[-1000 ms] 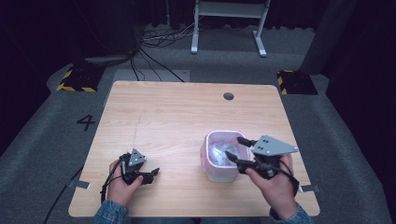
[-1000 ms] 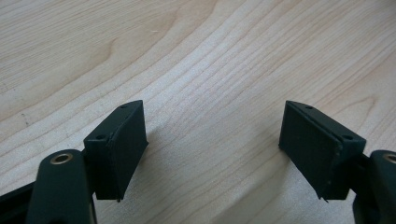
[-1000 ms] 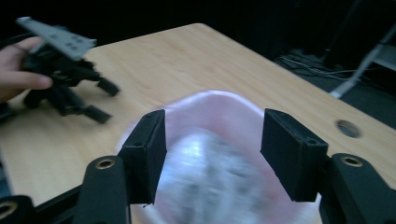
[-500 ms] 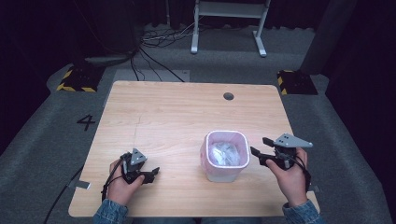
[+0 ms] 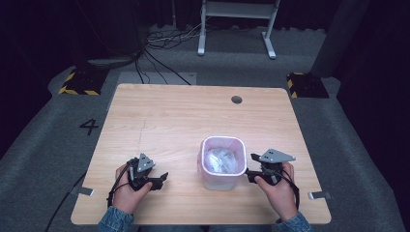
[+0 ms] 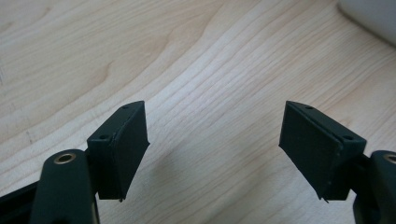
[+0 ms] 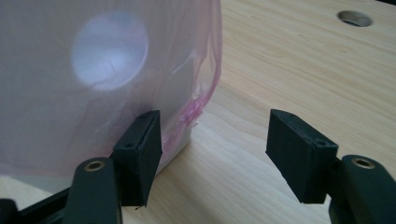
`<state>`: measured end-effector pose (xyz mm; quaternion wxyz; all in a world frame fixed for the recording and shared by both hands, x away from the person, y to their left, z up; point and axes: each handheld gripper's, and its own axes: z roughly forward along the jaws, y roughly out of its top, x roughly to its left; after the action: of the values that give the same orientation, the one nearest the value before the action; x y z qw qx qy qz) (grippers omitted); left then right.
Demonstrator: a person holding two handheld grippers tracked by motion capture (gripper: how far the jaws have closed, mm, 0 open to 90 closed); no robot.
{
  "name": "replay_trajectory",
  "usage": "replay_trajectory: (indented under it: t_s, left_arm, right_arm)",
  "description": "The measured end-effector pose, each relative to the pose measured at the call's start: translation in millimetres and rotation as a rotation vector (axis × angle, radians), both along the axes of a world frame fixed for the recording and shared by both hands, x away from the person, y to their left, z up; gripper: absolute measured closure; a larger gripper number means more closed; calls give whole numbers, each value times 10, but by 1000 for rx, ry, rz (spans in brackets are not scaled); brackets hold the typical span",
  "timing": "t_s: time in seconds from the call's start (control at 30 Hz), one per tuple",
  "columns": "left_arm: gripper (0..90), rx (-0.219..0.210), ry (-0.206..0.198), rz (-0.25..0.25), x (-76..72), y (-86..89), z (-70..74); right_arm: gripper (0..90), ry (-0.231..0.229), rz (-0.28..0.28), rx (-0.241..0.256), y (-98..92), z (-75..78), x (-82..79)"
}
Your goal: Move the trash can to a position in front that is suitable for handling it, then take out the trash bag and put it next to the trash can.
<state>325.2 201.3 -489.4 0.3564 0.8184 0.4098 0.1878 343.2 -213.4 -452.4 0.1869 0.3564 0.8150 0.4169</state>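
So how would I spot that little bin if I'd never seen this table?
Start at the wooden table and look toward its near edge, between the person's two hands. The bin stands there, just beside the right hand-held gripper. It is the table's one container: small, squarish, with a pinkish liner and crumpled pale stuff inside.

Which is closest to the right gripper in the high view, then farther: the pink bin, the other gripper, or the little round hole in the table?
From the right gripper:
1. Pink bin, right beside it.
2. Round hole, at the table's far edge.
3. Left gripper, past the bin.
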Motion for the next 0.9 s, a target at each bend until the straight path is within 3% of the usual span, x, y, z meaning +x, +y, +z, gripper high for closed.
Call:
replay_trajectory:
  t_s: [0.13,0.33,0.57,0.9]
  left_arm:
    - [226,-4,-11,-37,-42,-61,40]
    - [223,4,-21,-90,-86,-158,87]
    - [219,-1,-30,-135,-161,-266,154]
    - [221,-20,-73,-224,-338,-495,324]
  right_arm:
    - [346,-7,16,-8,67,-28,-10]
    - [339,-33,-3,-11,-31,16,-22]
    - [328,-55,14,-18,-145,118,-164]
    - [325,-52,147,-21,-132,176,-401]
